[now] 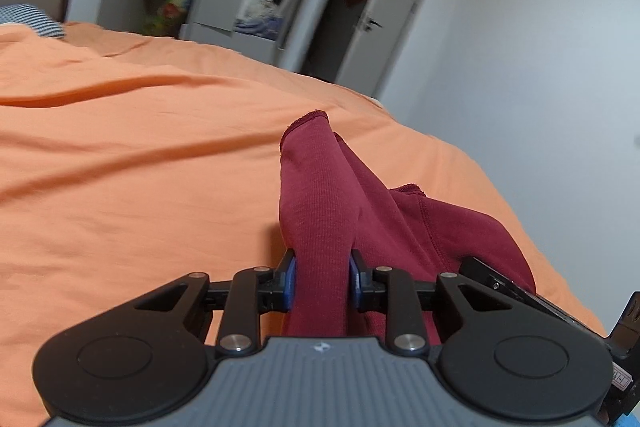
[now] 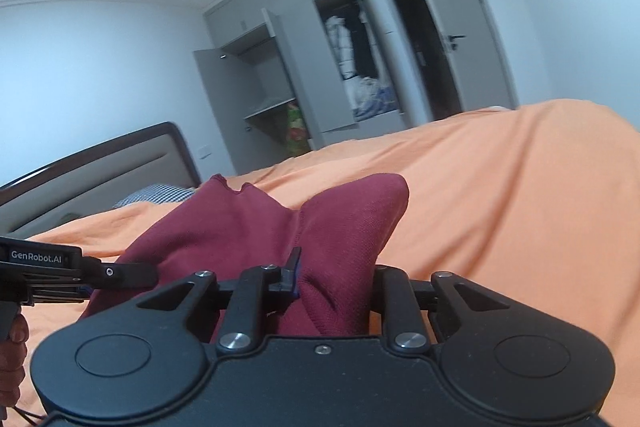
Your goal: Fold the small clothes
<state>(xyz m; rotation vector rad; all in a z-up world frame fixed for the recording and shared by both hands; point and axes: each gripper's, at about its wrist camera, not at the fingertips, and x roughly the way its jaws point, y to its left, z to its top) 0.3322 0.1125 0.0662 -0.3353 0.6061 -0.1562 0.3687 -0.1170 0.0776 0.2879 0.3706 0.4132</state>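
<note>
The bed with its orange cover fills the lower half of both views. Your left gripper points forward and low over it, and its blue pads are pressed onto a standing fold of the dark red garment, in the lower centre of the frame. Your right gripper is also low and level, pinching another part of the same garment in the lower centre of its view. The cloth hangs bunched between the two grippers, close above the bed. In the upper part of the frame, the wardrobe stands with its doors open; hanging clothes and a pile of folded textiles are inside.
</note>
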